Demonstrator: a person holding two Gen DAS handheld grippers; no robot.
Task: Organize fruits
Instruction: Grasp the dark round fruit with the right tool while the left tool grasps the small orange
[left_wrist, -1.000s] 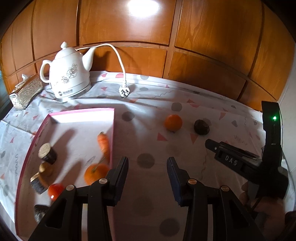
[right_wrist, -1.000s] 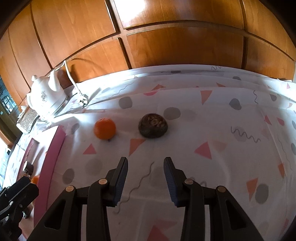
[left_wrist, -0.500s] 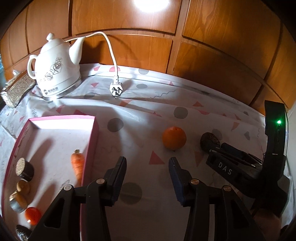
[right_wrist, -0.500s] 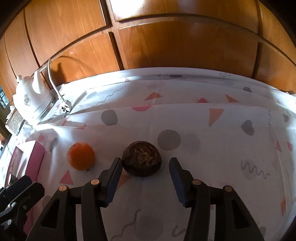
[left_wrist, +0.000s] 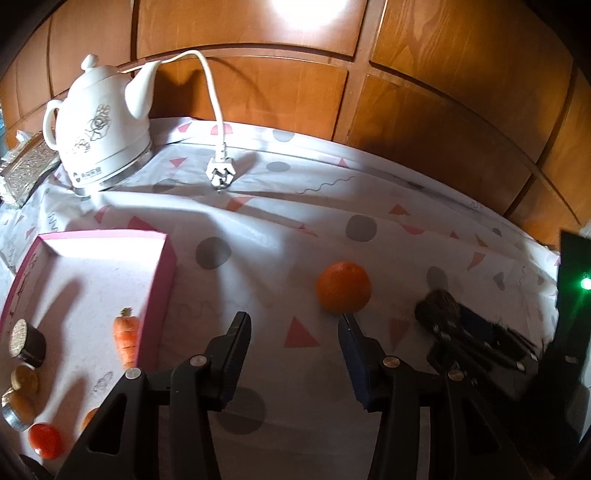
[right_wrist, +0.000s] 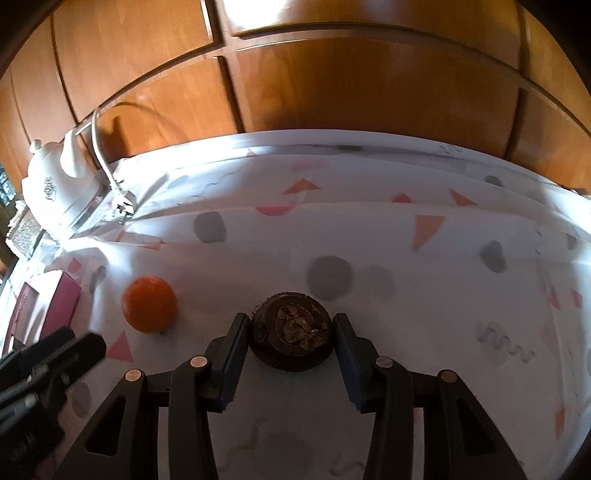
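An orange (left_wrist: 344, 287) lies on the patterned tablecloth, just beyond my open left gripper (left_wrist: 293, 325), a little right of its gap. It also shows in the right wrist view (right_wrist: 149, 304). A dark brown round fruit (right_wrist: 291, 338) sits between the fingers of my open right gripper (right_wrist: 290, 326); the pads stand close beside it, contact unclear. It shows in the left wrist view (left_wrist: 437, 312) with the right gripper's fingers (left_wrist: 476, 345) around it. A pink-rimmed tray (left_wrist: 162, 273) at left holds a carrot (left_wrist: 126, 338), a red fruit (left_wrist: 46, 441) and several small items.
A white ceramic kettle (left_wrist: 99, 125) stands at the back left with its cord and plug (left_wrist: 220, 173) lying on the cloth. A patterned box (left_wrist: 26, 173) sits at the far left. Wooden panelling (left_wrist: 406, 92) backs the table.
My left gripper moved forward and right, closer to the orange. My right gripper advanced until the dark brown fruit sits between its fingers. Both stay open.
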